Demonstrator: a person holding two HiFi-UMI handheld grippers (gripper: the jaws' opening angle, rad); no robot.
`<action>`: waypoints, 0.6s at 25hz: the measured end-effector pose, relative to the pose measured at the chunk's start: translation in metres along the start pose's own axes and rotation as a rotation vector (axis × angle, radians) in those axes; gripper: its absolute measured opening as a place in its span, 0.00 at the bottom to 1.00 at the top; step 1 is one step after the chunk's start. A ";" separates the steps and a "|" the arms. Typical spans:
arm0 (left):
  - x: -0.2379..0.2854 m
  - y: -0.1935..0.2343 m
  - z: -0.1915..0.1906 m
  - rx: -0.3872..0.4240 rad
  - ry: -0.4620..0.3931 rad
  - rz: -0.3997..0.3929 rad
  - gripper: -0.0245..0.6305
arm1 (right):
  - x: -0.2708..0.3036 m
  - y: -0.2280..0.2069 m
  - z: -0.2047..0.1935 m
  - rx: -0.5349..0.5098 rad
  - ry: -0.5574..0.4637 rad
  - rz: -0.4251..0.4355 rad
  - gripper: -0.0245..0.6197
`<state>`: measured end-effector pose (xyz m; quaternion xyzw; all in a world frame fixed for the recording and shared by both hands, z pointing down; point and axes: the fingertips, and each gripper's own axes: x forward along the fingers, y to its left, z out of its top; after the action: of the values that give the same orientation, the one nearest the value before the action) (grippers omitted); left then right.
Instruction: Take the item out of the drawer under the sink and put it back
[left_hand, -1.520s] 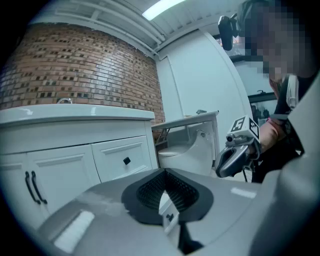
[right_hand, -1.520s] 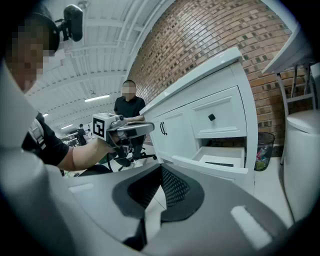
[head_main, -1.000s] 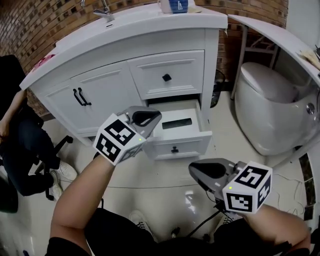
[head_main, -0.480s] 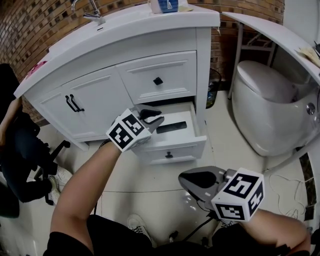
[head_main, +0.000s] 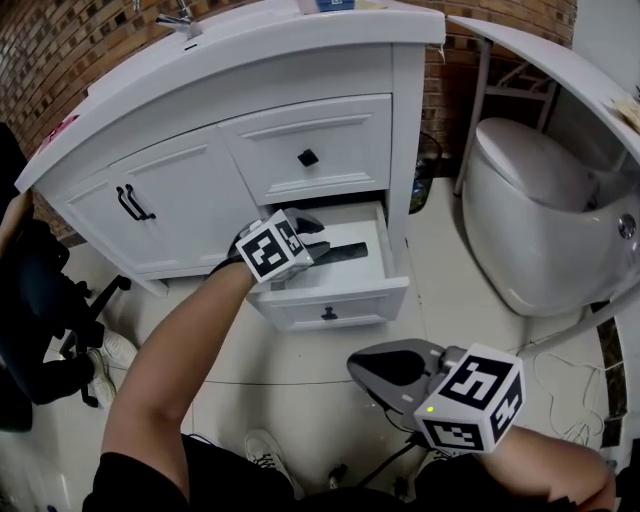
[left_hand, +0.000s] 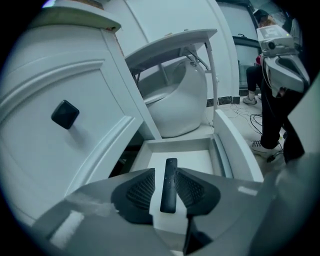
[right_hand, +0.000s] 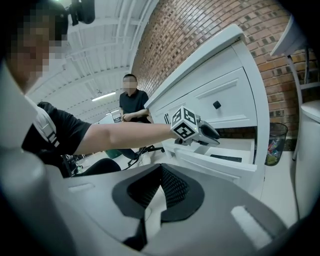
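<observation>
The lower drawer of the white sink cabinet stands pulled out. A slim black remote lies flat on the drawer's floor. My left gripper reaches down into the drawer over the remote's near end. In the left gripper view the remote shows between the two pads of the left gripper. Its jaws have just been opening and stand apart, not pressing on the remote. My right gripper hangs low in front of the cabinet, shut and empty, and from the right gripper the remote is visible in the drawer.
Above the open drawer is a shut drawer with a black knob. Cabinet doors with black handles are to the left. A white toilet stands to the right, a dark office chair at the far left, cables on the floor.
My left gripper has gone down and forward from in front of the drawer into it, and its jaws have opened. The right gripper has stayed about where it was.
</observation>
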<state>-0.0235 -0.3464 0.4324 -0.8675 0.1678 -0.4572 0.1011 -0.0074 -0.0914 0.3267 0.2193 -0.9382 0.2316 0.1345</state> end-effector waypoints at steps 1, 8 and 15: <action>0.005 0.001 -0.004 0.003 0.016 -0.017 0.25 | 0.000 0.001 0.000 0.007 0.001 0.007 0.04; 0.039 0.002 -0.019 0.035 0.084 -0.112 0.30 | 0.004 0.007 0.004 0.012 -0.003 0.046 0.04; 0.072 -0.013 -0.034 0.014 0.156 -0.218 0.36 | -0.002 -0.003 0.014 0.061 -0.037 0.036 0.04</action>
<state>-0.0113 -0.3633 0.5106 -0.8417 0.0768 -0.5326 0.0434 -0.0057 -0.1004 0.3149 0.2105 -0.9368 0.2586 0.1059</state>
